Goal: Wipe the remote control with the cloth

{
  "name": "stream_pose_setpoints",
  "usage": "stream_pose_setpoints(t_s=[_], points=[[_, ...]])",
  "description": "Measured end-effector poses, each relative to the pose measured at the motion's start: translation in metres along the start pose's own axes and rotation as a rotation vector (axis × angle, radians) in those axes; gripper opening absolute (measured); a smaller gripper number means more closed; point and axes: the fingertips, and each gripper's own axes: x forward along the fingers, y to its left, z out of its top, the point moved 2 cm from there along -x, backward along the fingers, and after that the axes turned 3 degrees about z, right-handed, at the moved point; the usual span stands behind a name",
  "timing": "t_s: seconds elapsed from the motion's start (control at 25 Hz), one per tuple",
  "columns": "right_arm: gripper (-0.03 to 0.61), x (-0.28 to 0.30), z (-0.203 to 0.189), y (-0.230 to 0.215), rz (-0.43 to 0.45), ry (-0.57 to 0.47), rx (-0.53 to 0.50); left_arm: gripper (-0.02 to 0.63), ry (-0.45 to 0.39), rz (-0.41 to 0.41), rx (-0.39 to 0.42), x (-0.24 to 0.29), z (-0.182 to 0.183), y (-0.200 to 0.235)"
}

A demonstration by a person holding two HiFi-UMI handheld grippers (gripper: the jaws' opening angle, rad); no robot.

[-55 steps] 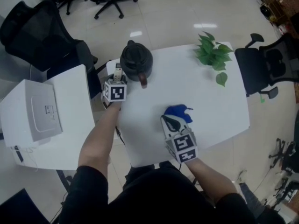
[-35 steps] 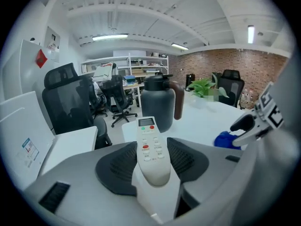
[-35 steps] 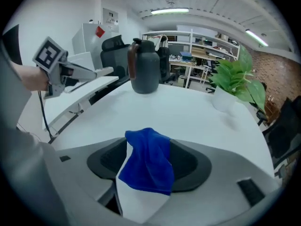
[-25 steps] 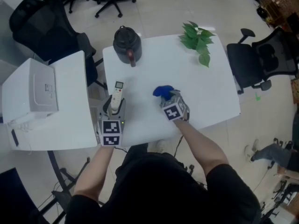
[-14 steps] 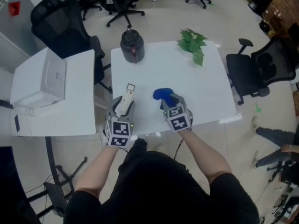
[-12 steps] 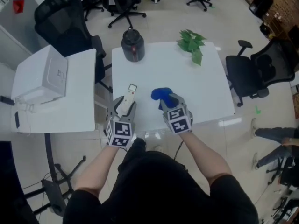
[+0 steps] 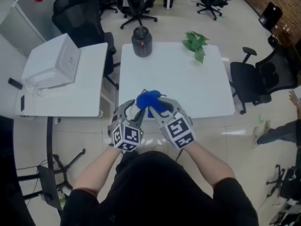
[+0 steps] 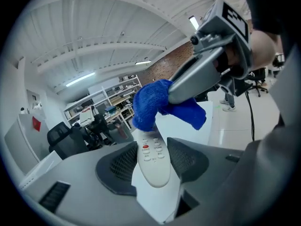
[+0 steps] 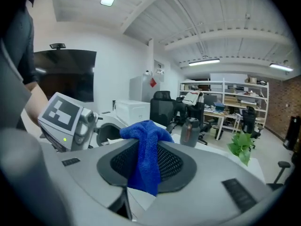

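Observation:
My left gripper (image 7: 133, 112) is shut on a white remote control (image 8: 151, 161), held by its near end with the buttons facing up. My right gripper (image 7: 157, 108) is shut on a blue cloth (image 7: 148, 100); its jaws have just closed a little tighter on it. Both grippers are raised off the table, close together in front of me. In the left gripper view the cloth (image 8: 150, 105) hangs from the right gripper (image 8: 165, 95) and covers the remote's far end. From between the pads in the right gripper view, the cloth (image 9: 143, 154) bunches upward.
Beyond the grippers a white table (image 7: 188, 79) carries a dark kettle (image 7: 142, 40) and a green plant (image 7: 196, 45). A white side desk (image 7: 80, 98) with a white box (image 7: 54, 65) stands at the left. Black office chairs (image 7: 256, 81) ring the table.
Both grippers have risen from the table and come together near me. The remote has been lifted with the left gripper, and the cloth now sits on its far end.

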Motion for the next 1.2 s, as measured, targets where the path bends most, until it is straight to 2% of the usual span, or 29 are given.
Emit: stream_pose_setpoints(t_s=[0.12, 0.28, 0.48, 0.8, 0.96, 1.08, 1.2], points=[[0.112, 0.002, 0.008, 0.033, 0.087, 0.022, -0.062, 0.206, -0.007, -0.005, 0.046, -0.01, 0.004, -0.002], [0.109, 0.014, 0.008, 0.064, 0.16, 0.078, -0.122, 0.206, -0.03, -0.02, 0.149, -0.023, 0.008, -0.003], [0.106, 0.026, 0.009, 0.08, 0.155, 0.132, -0.151, 0.204, -0.08, -0.061, 0.253, -0.04, 0.003, -0.004], [0.104, 0.039, 0.013, 0.054, -0.003, 0.147, -0.113, 0.204, -0.153, -0.1, 0.262, -0.066, -0.011, 0.012], [0.104, 0.036, 0.024, 0.042, -0.062, 0.124, -0.083, 0.204, -0.173, -0.111, 0.234, -0.074, -0.017, 0.018], [0.104, 0.029, 0.041, 0.05, -0.064, 0.081, -0.074, 0.204, -0.173, -0.11, 0.185, -0.074, -0.02, 0.027], [0.103, 0.03, 0.051, 0.082, 0.011, 0.067, -0.095, 0.204, -0.172, -0.097, 0.142, -0.074, -0.02, 0.04]])
